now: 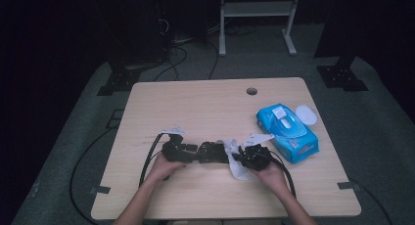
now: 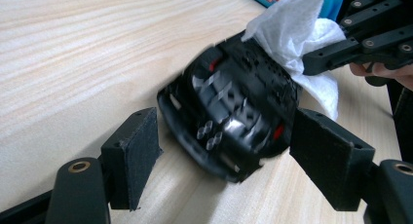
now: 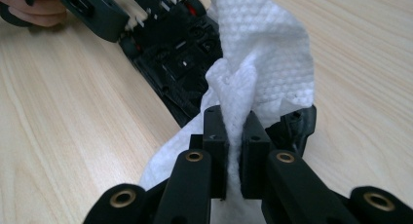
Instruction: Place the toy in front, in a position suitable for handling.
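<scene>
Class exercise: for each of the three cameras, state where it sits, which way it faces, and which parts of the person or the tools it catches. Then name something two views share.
High view: above the person's side, facing forward and down on the table; both forearms, left tool, right tool.
Left gripper view: rides the left tool, looking along its jaws at the black toy car.
Right gripper view: rides the right tool, pinching the white wipe.
Shared: the car and wipe appear in both gripper views.
</scene>
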### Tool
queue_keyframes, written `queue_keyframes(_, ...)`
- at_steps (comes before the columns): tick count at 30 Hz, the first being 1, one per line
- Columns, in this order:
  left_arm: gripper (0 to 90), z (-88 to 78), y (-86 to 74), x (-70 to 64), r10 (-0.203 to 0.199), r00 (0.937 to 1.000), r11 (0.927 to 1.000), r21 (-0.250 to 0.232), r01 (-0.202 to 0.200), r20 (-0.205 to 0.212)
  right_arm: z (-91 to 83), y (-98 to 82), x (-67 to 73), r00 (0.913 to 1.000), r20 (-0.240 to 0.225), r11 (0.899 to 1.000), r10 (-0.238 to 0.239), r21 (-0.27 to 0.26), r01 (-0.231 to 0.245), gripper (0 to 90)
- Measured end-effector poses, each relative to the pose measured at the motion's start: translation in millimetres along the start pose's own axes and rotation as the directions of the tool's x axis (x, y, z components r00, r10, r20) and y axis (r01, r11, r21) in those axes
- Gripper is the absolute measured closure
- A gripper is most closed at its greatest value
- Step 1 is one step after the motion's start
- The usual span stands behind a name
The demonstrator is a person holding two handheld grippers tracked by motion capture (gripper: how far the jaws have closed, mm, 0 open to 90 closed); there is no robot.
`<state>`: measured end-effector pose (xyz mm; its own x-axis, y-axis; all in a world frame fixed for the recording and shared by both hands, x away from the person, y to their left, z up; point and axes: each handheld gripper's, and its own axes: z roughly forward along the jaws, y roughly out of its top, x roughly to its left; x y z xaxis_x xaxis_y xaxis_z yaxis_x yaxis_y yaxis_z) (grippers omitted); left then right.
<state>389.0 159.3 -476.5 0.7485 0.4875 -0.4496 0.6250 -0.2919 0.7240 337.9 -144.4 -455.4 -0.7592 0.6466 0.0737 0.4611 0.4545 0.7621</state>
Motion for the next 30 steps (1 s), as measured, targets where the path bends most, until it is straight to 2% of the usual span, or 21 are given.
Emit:
queue_keyframes(2, 25.3, 0.7, 0.4, 1.0, 0.001, 1.0, 1.0, -0.002, -0.001, -0.001, 0.9, 1.9, 1.1, 1.0, 0.003, 1.0, -0.001, -0.002, 0.001, 83.7)
queue_keyframes(9, 25.2, 2.8, 1.4, 2.5, -0.035, 0.9994, 0.9993, -0.014, 0.035, 0.005, 2.1, 2.0, 2.1, 1.0, 0.006, 1.0, 0.0, 0.0, 0.0, 83.4)
queue_keyframes(15, 25.1, 6.5, 4.4, 1.8, -0.023, 0.9997, 0.9995, 0.021, 0.023, 0.003, 0.6, 5.6, 2.6, 0.9998, 0.02, 0.999, 0.005, -0.034, -0.005, 83.3)
queue_keyframes(18, 25.5, 9.6, 6.0, 0.6, -0.018, 0.9998, 0.9994, 0.031, 0.017, 0.005, 2.9, 8.5, 3.4, 0.9999, 0.011, 0.999, 0.01, -0.046, -0.009, 83.0)
queue_keyframes(30, 25.5, 11.7, 4.9, 0.6, -0.015, 0.9999, 0.9984, 0.054, 0.014, 0.005, 12.2, 8.6, 6.2, 0.9995, -0.027, 1.0, 0.013, -0.024, -0.013, 83.1)
